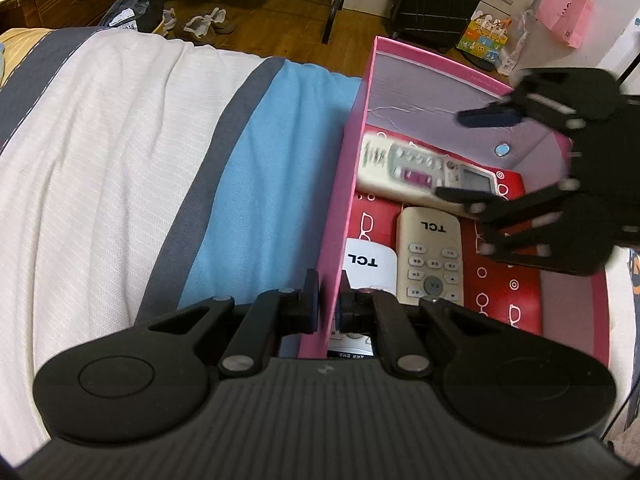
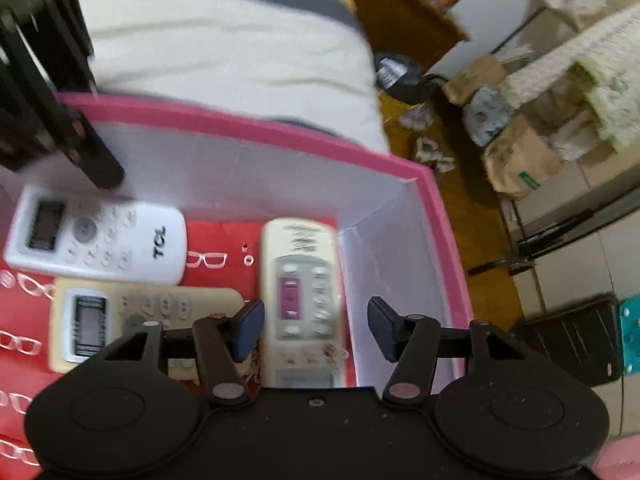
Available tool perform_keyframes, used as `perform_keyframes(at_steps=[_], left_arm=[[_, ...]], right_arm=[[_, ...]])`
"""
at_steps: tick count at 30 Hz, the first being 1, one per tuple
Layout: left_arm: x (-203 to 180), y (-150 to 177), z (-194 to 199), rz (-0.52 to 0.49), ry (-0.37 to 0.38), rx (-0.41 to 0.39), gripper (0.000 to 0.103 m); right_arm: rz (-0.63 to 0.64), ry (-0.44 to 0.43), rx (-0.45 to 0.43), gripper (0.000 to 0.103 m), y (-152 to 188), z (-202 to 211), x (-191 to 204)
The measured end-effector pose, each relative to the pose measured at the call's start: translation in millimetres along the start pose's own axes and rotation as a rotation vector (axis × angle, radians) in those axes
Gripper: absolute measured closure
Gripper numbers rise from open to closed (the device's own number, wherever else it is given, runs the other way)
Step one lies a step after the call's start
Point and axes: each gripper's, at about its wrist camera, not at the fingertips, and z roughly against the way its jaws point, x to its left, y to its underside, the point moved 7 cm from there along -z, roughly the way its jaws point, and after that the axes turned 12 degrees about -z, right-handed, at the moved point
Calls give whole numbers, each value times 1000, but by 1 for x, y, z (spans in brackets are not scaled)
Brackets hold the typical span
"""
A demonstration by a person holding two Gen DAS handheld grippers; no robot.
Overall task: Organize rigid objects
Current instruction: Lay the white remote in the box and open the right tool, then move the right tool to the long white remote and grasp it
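Pink card forms the walls of an open box (image 1: 352, 184) resting on a bed (image 1: 120, 160) near its far edge, beside a blue band of the striped bedcover. Left gripper (image 1: 326, 300) is pressed together, pinching the left wall of the box between its pads. Inside, on a red lining printed with white spectacles, lie three remotes: a white TCL remote (image 2: 100, 236) against the left wall, a cream TCL remote (image 1: 430, 256) just beside it, and a cream remote with a purple panel (image 2: 302, 300) lying crosswise at the far end of the box. Right gripper (image 2: 316, 326) hangs over the box with its jaws spread, the purple-panel remote lying between and below them, not pinched.
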Motion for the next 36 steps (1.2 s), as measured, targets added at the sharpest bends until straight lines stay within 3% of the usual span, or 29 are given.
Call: perform_keyframes(at_steps=[4, 7, 9, 12, 16, 21, 29, 30, 33, 36], left_arm=[[-1, 0, 0, 0, -1, -1, 96], [-1, 1, 0, -6, -4, -3, 96], [-1, 0, 0, -3, -3, -2, 96], [-2, 1, 1, -8, -6, -2, 96], [-3, 1, 2, -15, -14, -4, 96], [-5, 0, 2, -24, -28, -5, 96], [-6, -1, 2, -18, -27, -2, 96], [-6, -1, 2, -16, -28, -1, 96], [-6, -1, 1, -15, -35, 2, 96], [-7, -1, -1, -18, -41, 5, 96]], right_arm=[[-180, -58, -137, 43, 5, 61, -5], [-275, -58, -229, 38, 15, 106, -5], [-338, -48, -270, 28, 24, 127, -7], [-455, -42, -289, 27, 43, 150, -14], [-648, -36, -251, 27, 74, 170, -29], [-1067, -186, -150, 27, 130, 176, -58], [-1566, -267, -51, 28, 251, 129, -51], [-1617, -282, -48, 28, 264, 126, -48], [-1740, -299, 72, 28, 290, 102, -34], [-1793, -312, 165, 28, 301, 81, -19]])
